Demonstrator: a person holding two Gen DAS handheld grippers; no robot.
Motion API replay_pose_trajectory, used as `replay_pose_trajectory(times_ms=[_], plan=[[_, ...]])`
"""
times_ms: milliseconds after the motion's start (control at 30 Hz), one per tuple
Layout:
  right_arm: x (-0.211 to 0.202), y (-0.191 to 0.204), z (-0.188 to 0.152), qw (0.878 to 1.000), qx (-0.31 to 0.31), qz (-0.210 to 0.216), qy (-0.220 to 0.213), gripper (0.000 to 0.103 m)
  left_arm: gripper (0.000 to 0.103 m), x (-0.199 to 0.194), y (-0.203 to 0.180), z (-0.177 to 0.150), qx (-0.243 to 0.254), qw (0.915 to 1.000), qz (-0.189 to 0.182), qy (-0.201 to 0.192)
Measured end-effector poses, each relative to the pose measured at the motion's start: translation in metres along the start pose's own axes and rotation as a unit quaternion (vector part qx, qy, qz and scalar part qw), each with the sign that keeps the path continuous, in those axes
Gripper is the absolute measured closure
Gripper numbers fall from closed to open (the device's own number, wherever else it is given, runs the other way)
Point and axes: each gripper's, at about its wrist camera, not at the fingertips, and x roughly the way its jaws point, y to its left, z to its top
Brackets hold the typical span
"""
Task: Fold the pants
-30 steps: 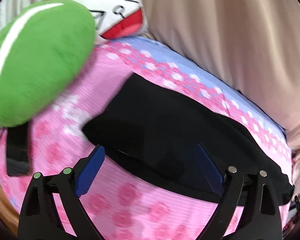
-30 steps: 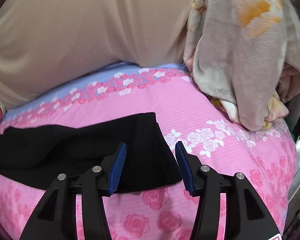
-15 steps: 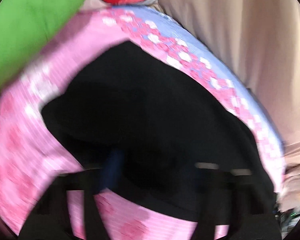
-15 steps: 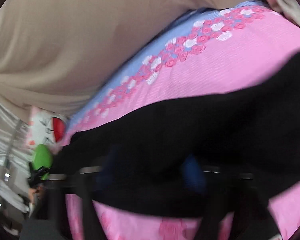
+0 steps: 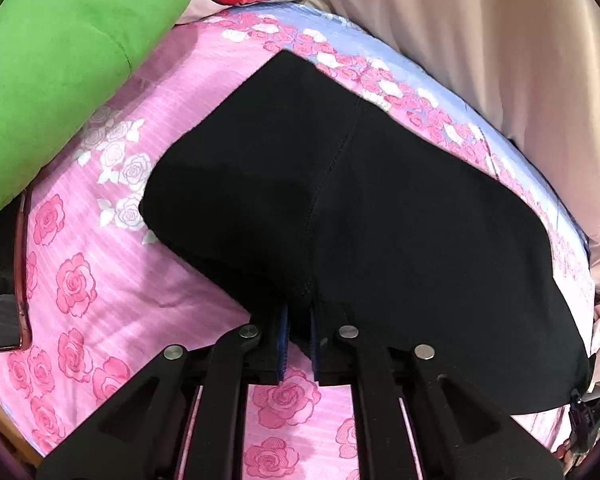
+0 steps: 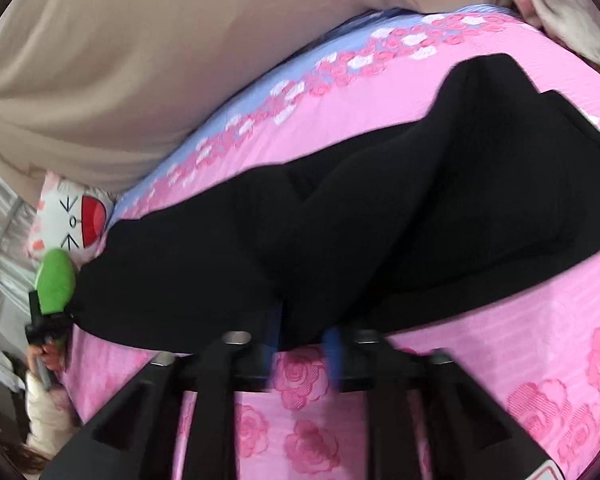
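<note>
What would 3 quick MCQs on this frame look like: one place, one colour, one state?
1. Where do the pants lie?
A. on the pink rose-print sheet
B. on the green cushion
C. on the phone

2. What colour are the pads on the left gripper's fingers?
A. red
B. blue
C. yellow

3. What is the state of the left gripper?
A. wide open above the pants
B. shut on bare sheet
C. shut on the near edge of the pants

Key: 1 A, the black cloth is spread over the sheet, apart from the cushion; 2 B, blue strips line both fingers; 3 C, the pads pinch a bunch of black cloth.
</note>
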Motion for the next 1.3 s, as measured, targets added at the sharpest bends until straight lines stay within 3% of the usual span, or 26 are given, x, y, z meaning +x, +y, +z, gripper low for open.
replay_pose_trajectory(times_ms=[33, 133, 167, 233, 333, 400, 500, 533, 600, 667, 800, 867, 933, 1000, 1067, 1100, 1133, 1167, 1300], plan=[[-0.005, 0.0, 0.002, 1.0, -0.004, -0.006, -0.008, 0.052, 0.092, -0.002, 0.001, 0.0, 0.001, 1.0, 0.0, -0.001], [-0.021, -0.011, 0.003, 1.0, 0.0, -0.015, -0.02, 0.045, 0.087, -0.014, 0.001, -0.008, 0.007, 0.9998, 0.013, -0.01], [-0.027, -0.017, 0.004, 0.999, 0.009, -0.018, -0.025, 0.04, 0.084, -0.019, -0.001, -0.01, 0.01, 0.9996, 0.023, -0.015], [-0.042, -0.034, 0.005, 0.998, 0.032, -0.027, -0.046, 0.038, 0.078, -0.038, -0.009, -0.022, 0.026, 0.9972, 0.058, -0.04], [-0.06, -0.057, 0.011, 0.994, 0.082, 0.01, -0.071, 0.037, 0.075, -0.058, -0.027, -0.038, 0.05, 0.9923, 0.093, -0.065], [-0.058, -0.062, 0.024, 0.993, 0.087, 0.028, -0.07, 0.032, 0.075, -0.067, -0.046, -0.047, 0.068, 0.992, 0.077, -0.074], [-0.035, -0.064, 0.047, 0.994, 0.095, 0.014, -0.044, 0.03, 0.073, -0.071, -0.076, -0.056, 0.09, 0.9922, 0.039, -0.077], [-0.026, -0.063, 0.052, 0.995, 0.094, 0.016, -0.029, 0.047, 0.069, -0.07, -0.089, -0.058, 0.1, 0.9915, 0.029, -0.078], [-0.006, -0.052, 0.064, 0.997, 0.079, 0.02, -0.003, 0.097, 0.064, -0.065, -0.114, -0.062, 0.119, 0.9897, 0.018, -0.078], [-0.01, -0.037, 0.074, 0.998, 0.06, 0.008, -0.015, 0.098, 0.064, -0.058, -0.131, -0.064, 0.129, 0.9887, 0.011, -0.075], [-0.095, -0.005, 0.069, 0.988, 0.004, 0.024, -0.151, 0.099, 0.064, -0.049, -0.155, -0.072, 0.144, 0.987, -0.006, -0.07], [-0.109, -0.019, 0.053, 0.985, 0.005, -0.005, -0.171, 0.099, 0.064, -0.04, -0.165, -0.078, 0.155, 0.9855, 0.001, -0.068], [-0.088, -0.053, 0.033, 0.99, 0.037, -0.047, -0.129, 0.098, 0.064, -0.026, -0.17, -0.083, 0.162, 0.985, 0.009, -0.058], [-0.052, -0.095, 0.013, 0.991, 0.094, -0.068, -0.06, 0.098, 0.064, -0.008, -0.174, -0.086, 0.163, 0.9859, 0.012, -0.037], [-0.052, -0.109, 0.007, 0.989, 0.13, -0.034, -0.068, 0.089, 0.064, 0.004, -0.175, -0.089, 0.16, 0.9868, 0.014, -0.025], [-0.058, -0.108, 0.008, 0.988, 0.132, -0.033, -0.076, 0.072, 0.064, 0.006, -0.176, -0.093, 0.158, 0.987, 0.017, -0.024], [-0.067, -0.103, 0.01, 0.987, 0.12, -0.051, -0.095, 0.046, 0.064, 0.008, -0.177, -0.093, 0.157, 0.9872, 0.016, -0.023], [-0.07, -0.101, 0.011, 0.986, 0.114, -0.056, -0.104, 0.039, 0.064, 0.009, -0.177, -0.094, 0.157, 0.9872, 0.015, -0.024], [-0.072, -0.105, 0.026, 0.985, 0.109, -0.065, -0.12, 0.037, 0.063, 0.009, -0.18, -0.094, 0.157, 0.9871, 0.019, -0.025]])
